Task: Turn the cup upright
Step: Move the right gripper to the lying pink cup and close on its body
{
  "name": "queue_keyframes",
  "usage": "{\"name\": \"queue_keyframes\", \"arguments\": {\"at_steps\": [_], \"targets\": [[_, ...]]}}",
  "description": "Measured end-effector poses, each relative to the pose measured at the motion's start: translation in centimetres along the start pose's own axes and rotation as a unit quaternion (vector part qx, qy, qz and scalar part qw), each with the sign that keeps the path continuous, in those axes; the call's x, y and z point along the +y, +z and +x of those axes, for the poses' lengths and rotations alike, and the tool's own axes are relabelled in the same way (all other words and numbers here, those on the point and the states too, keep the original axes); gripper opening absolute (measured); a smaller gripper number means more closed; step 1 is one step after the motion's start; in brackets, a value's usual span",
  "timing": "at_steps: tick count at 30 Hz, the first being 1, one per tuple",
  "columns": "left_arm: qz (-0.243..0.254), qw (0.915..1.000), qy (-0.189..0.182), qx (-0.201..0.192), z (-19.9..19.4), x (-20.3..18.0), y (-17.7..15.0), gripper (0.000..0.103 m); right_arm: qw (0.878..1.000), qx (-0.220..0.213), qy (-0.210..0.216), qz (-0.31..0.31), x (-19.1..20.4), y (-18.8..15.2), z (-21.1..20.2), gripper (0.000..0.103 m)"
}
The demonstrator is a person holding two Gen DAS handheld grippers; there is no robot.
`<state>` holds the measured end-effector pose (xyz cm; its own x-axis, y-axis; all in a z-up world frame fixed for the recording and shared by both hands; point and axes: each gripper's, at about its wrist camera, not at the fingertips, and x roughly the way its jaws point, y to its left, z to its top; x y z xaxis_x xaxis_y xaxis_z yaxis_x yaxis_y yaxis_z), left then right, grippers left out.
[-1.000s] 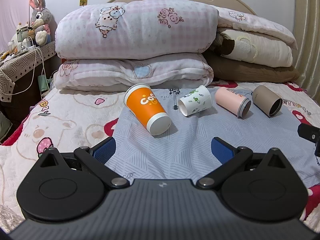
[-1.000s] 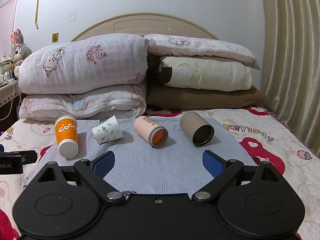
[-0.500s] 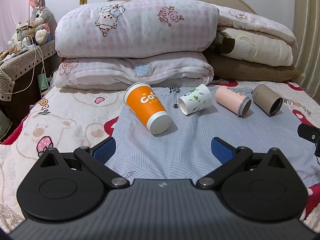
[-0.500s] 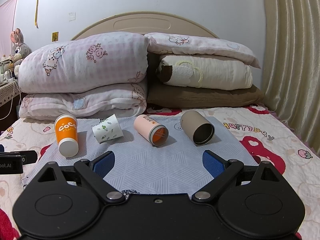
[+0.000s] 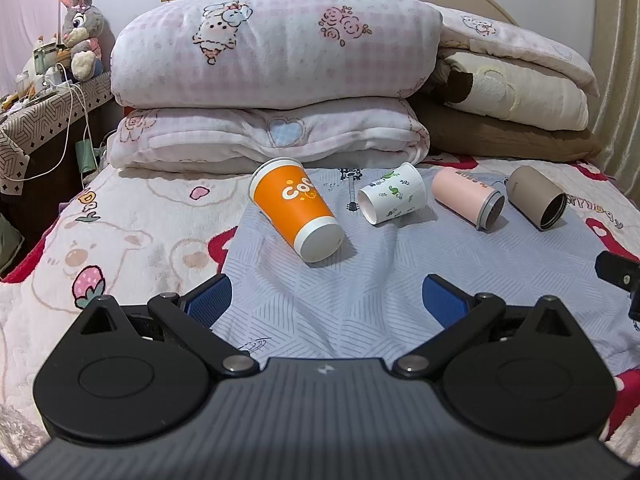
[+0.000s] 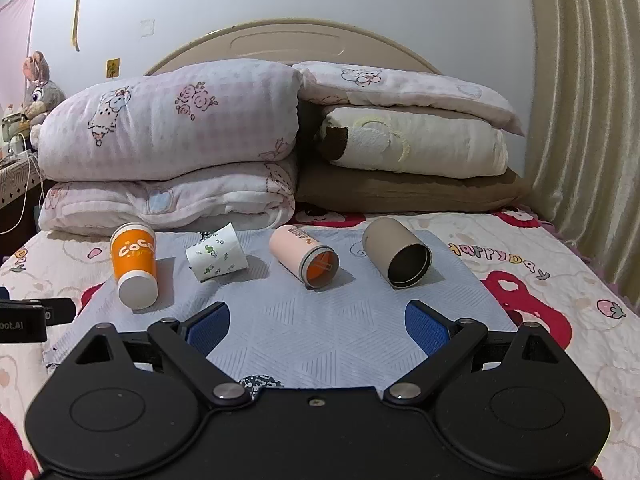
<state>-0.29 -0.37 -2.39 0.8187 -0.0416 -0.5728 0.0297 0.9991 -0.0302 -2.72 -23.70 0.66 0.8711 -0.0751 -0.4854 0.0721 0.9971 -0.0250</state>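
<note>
Left wrist view looks across a bed (image 5: 132,240) toward the stacked quilts (image 5: 272,52) at its head. On a grey cloth (image 5: 360,280) spread over the bed's middle, four cups lie on their sides in a row, apart from one another. From the left: an orange cup (image 5: 294,206) near the cloth's left edge, its white base toward the camera; a white cup (image 5: 394,198) with green leaf print, base toward the left; a pink cup (image 5: 466,198), mouth toward the near right; and a tan cup (image 5: 536,198) nearest the cloth's right edge, dark mouth facing the near right. The left gripper (image 5: 326,300) hovers over the cloth's near part, its blue-padded fingers (image 5: 210,300) spread wide with nothing between them. A plush rabbit (image 5: 82,28) sits on a side stand beyond the bed's left edge.

Right wrist view shows the same row; here the pink cup (image 6: 302,256) shows an orange inside and the tan cup (image 6: 398,256) a dark one. The right gripper (image 6: 318,324) is also spread wide and empty, near the cloth's front edge. A curtain (image 6: 584,120) hangs past the bed's right edge.
</note>
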Motion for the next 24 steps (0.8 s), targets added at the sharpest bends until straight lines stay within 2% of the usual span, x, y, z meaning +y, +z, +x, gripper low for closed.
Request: {"name": "queue_keyframes", "arguments": {"at_steps": [5,8,11,14,19,24], "targets": [[-0.003,0.9998,-0.016,0.015,0.0,-0.6,2.4,0.103,0.999,-0.01,0.012,-0.031,-0.2,1.2,0.0,0.097],[-0.003,0.9996,-0.024,0.017,0.3,-1.2,4.2,0.103,0.998,-0.015,0.035,-0.052,-0.7,2.5,0.2,0.097],[-0.006,0.9988,-0.042,0.023,1.2,-2.0,6.2,0.103,0.993,-0.029,0.071,-0.095,-1.1,3.9,0.8,0.097],[-0.017,0.997,-0.064,0.039,2.8,-3.2,8.1,0.103,0.985,-0.036,0.088,-0.143,-1.2,5.2,1.9,0.097],[-0.011,0.9937,-0.091,0.064,6.7,-6.3,9.6,0.103,0.976,0.009,0.138,-0.168,-2.4,7.2,6.3,0.097],[-0.038,0.9894,-0.107,0.09,11.8,-8.1,10.9,0.101,0.962,0.067,0.206,-0.164,-3.6,8.9,11.3,0.094]]}}
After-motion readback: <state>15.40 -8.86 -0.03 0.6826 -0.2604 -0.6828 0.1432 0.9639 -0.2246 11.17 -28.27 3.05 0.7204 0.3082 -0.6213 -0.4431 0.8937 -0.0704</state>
